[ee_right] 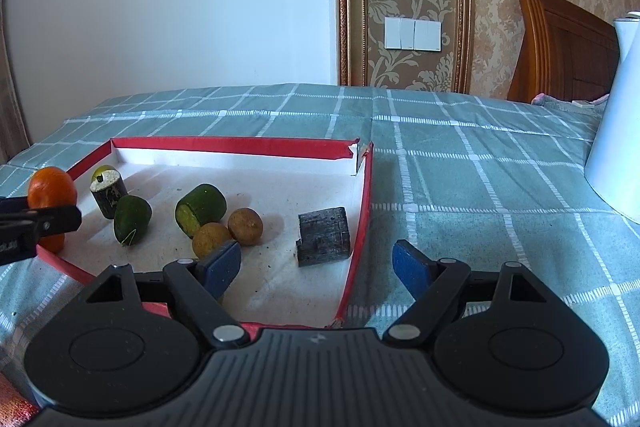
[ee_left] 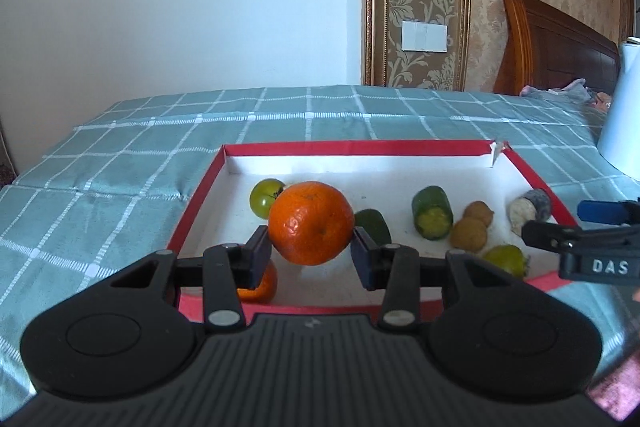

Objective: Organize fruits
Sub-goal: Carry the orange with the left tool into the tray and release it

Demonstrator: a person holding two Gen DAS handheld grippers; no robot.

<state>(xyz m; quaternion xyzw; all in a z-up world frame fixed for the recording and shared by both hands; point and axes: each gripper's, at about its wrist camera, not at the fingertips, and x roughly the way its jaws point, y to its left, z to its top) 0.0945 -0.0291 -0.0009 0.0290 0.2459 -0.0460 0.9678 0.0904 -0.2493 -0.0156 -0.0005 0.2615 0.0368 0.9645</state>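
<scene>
- Orange [ee_left: 311, 223]: clamped between the pads of the left hand-held gripper [ee_left: 312, 247], lifted clear of the tray floor, above the near-left part of the red-rimmed tray [ee_left: 344, 148].
- 2nd orange [ee_left: 260, 285]: on the tray floor just under the left pad, partly hidden.
- Other tray contents: green tomato [ee_left: 264, 197] behind the held orange; dark green piece [ee_left: 374, 225] to its right; cut green cylinder [ee_left: 432, 213]; two brown round fruits [ee_left: 469, 233]; grey block [ee_right: 324, 235] near the right wall.
- Right hand-held gripper [ee_right: 318, 267]: jaws wide, nothing between them, hovering over the tray's near-right rim.
- Tray rests on a bed w/ green checked cover [ee_left: 120, 163]; white object [ee_left: 624, 115] at far right.
- Step in hand (judged): carry phase, i.e. orange picked, en route to its grouping spot.
- Next move (judged): set it down beside its like, prob. the 2nd orange; needs a low, gentle release, since round fruit can roll on a flat floor.
</scene>
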